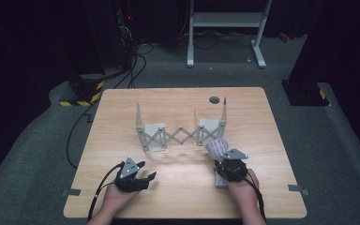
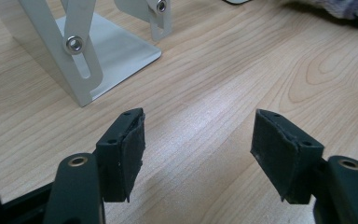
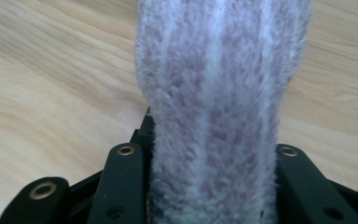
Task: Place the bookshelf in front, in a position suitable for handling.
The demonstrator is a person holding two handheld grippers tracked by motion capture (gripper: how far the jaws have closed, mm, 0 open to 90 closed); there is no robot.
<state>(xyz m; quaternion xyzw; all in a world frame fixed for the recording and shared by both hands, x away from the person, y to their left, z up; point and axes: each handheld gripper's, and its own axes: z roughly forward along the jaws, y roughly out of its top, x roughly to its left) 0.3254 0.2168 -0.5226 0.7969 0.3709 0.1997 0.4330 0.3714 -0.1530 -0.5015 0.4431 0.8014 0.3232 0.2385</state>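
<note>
A fuzzy sock (image 1: pixel 217 146) with lilac and white stripes sticks out forward from my right gripper (image 1: pixel 225 161), which is shut on it above the table's near right. In the right gripper view the sock (image 3: pixel 214 107) runs up between the two black fingers (image 3: pixel 121 182) and hides their pads. A grey metal scissor rack (image 1: pixel 180 133) with two upright end plates stands at mid-table, just beyond the sock. My left gripper (image 1: pixel 147 170) rests open near the front left, empty, with its jaws (image 2: pixel 200 126) wide apart toward the rack's base (image 2: pixel 81 60).
The wooden table (image 1: pixel 122 108) has a round cable hole (image 1: pixel 214 99) near its far edge. A white stand frame (image 1: pixel 225 21) and cables (image 1: pixel 131 65) are on the floor behind. Bare wood lies between the two grippers.
</note>
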